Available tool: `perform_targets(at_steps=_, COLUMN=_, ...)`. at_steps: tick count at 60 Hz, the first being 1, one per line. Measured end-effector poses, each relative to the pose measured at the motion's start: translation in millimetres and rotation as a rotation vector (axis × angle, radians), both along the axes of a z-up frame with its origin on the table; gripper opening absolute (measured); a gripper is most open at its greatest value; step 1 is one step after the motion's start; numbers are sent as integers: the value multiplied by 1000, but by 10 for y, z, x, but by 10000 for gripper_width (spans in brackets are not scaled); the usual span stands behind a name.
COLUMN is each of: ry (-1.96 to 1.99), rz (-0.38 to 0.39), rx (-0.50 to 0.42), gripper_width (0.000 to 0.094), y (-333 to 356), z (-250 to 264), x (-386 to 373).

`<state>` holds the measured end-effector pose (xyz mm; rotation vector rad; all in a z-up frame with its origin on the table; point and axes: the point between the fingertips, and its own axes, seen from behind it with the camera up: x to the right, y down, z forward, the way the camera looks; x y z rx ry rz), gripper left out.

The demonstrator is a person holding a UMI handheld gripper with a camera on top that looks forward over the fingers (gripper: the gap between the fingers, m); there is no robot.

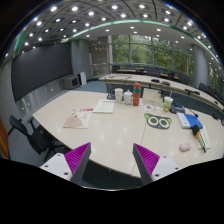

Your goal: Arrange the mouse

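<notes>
- Above the near edge of the counter [120,130], the tongs [111,157] hang high w/ fingers spread wide, nothing between the magenta pads [76,155]; not touching anything.
- Mouse [185,147]: prob. the small pale pinkish thing at the near right of the counter, right of the tongs and a bit beyond them – too small to be sure.
- Other stuff: black-framed item [158,121] mid-right, blue object [190,121] far right of it, cups/bottles [127,96] at the far side, pink-toned paper [78,118] left, black chair [28,135] at the near left.
- Step, as I judge it: approach phase, grasp not yet begun.
- Next move calls for: swing right and drop low toward the mouse, line fingers up either side of its body, keep them spread until it sits between the pads, then close.
</notes>
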<state>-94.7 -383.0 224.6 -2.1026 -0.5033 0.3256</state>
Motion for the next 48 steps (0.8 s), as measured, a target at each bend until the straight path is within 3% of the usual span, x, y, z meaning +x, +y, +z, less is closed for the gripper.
perform_targets(at_steps=13, ry=-93, rz=-181, rx=-80, gripper_width=853, y=291, z=-982, x=1426)
perform_targets(at_steps=26, ry=-166, rz=-359, rx=-101, gripper_width=848, y=982, z=-1726, x=2861)
perform_targets(at_steps=35, ry=-156, rz=-418, rx=-91, gripper_width=847, y=1586, z=-1998, x=3425)
perform_targets(at_steps=48, ry=-96, rz=-440, rx=-129, gripper_width=846, y=2204, z=-2265, x=3610)
